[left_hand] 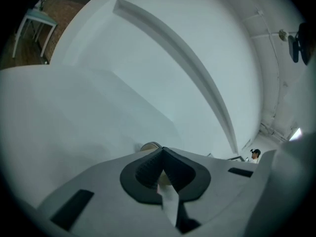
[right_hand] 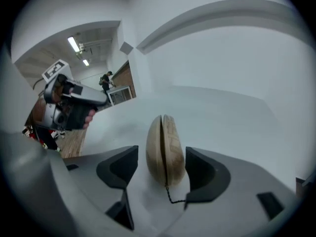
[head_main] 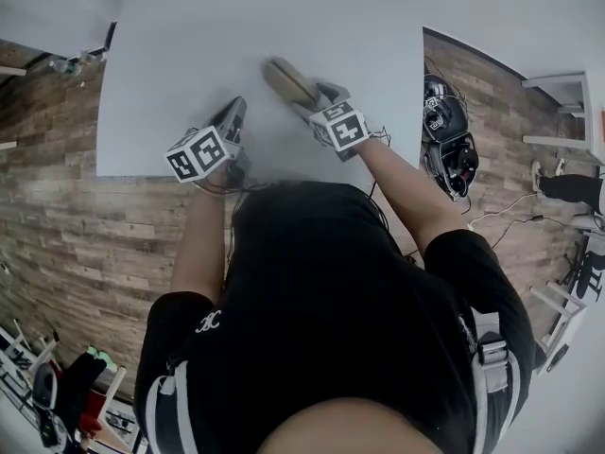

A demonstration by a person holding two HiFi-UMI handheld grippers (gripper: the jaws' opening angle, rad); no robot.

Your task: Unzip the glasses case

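Right gripper [right_hand: 161,157] has its jaws spread wide, and the tan glasses case [right_hand: 165,132] stands on edge right between them, not squeezed. A thin black zipper cord [right_hand: 173,197] trails from the case's near end. Left gripper [left_hand: 163,154] is pressed fully together, near the case. The case sits on a white table [head_main: 189,55].
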